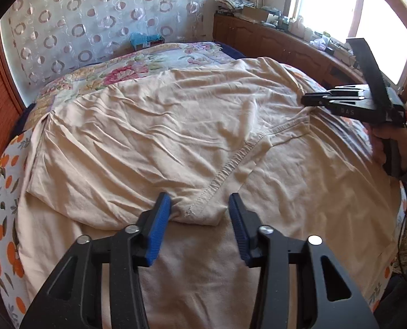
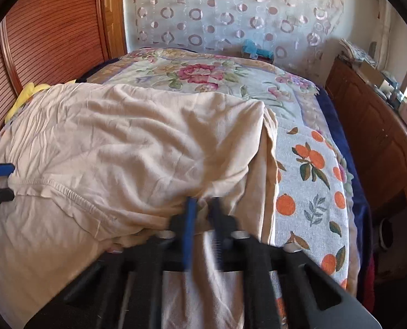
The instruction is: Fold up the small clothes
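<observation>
A wrinkled beige garment (image 1: 176, 126) lies spread over the bed, with a stitched hem running diagonally across it. My left gripper (image 1: 199, 213) stands open over a folded corner of it at the hem's near end. The left blue pad touches the cloth and the right pad stands apart from it. In the right wrist view the beige garment (image 2: 121, 137) has its near right edge bunched between the blurred fingers of my right gripper (image 2: 203, 216), which is shut on it. In the left wrist view the right gripper (image 1: 307, 100) appears at far right, and the left gripper (image 2: 0, 182) shows at the right wrist view's left edge.
Under the garment lie an orange-print cloth (image 2: 310, 181) and a floral bedspread (image 2: 198, 74). A wooden cabinet (image 2: 373, 137) with clutter on top runs along the right of the bed. A yellow item (image 2: 28, 93) sits at the far left, by a wooden slatted panel (image 2: 52, 27).
</observation>
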Motion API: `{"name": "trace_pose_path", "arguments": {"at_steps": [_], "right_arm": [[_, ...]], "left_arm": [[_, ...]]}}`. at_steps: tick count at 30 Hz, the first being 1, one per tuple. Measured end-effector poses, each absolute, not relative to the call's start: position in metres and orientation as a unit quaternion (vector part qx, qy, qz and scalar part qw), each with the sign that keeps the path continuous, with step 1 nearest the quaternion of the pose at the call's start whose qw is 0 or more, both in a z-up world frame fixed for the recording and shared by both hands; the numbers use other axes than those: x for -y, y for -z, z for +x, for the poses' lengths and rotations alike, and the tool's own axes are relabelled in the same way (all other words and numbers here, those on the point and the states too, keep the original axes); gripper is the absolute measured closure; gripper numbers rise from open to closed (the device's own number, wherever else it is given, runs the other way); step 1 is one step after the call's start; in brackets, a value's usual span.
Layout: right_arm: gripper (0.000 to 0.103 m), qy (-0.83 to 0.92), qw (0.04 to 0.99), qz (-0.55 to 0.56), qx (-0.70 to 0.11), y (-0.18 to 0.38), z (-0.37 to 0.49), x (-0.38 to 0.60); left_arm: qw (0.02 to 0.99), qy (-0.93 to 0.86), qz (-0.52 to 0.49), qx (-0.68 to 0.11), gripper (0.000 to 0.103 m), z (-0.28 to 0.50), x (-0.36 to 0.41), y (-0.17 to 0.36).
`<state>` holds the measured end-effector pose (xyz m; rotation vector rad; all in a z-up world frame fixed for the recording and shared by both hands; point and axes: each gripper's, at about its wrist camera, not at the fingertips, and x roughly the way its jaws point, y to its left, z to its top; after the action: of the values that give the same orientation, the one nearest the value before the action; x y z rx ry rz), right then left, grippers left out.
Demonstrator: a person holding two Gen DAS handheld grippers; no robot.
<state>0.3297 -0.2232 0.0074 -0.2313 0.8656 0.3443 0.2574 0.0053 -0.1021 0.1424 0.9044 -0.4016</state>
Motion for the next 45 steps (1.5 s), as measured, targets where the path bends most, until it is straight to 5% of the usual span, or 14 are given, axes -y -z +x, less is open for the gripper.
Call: {"name": "trace_pose_path", "arguments": {"at_steps": [2, 5, 25, 36, 45], "right_arm": [[0.100, -0.172, 0.889, -0.118, -0.408, -0.008, 0.325, 0.222], [0.100, -0.175, 0.897, -0.113, -0.391, -0.014, 0.319, 0.225], [0.101, -0.218, 0.925, -0.097, -0.294, -0.060, 0.184, 0.242], [0.101, -0.248, 0.914, -0.105, -0.303, -0.035, 0.077, 0.277], [0.101, -0.251, 0.895, -0.077, -0.360, 0.021, 0.078, 0.297]], "left_arm": [[0.881, 0.185, 0.082, -0.429, 0.093, 0.256, -0.004, 0.100], [0.882, 0.186, 0.083, -0.424, 0.096, 0.256, -0.005, 0.096], [0.933, 0.178, 0.065, -0.304, 0.097, 0.136, -0.036, -0.001], [0.932, 0.178, 0.040, -0.314, 0.097, 0.049, -0.041, 0.019], [0.918, 0.170, 0.021, -0.359, 0.097, 0.038, -0.035, 0.063]]}}
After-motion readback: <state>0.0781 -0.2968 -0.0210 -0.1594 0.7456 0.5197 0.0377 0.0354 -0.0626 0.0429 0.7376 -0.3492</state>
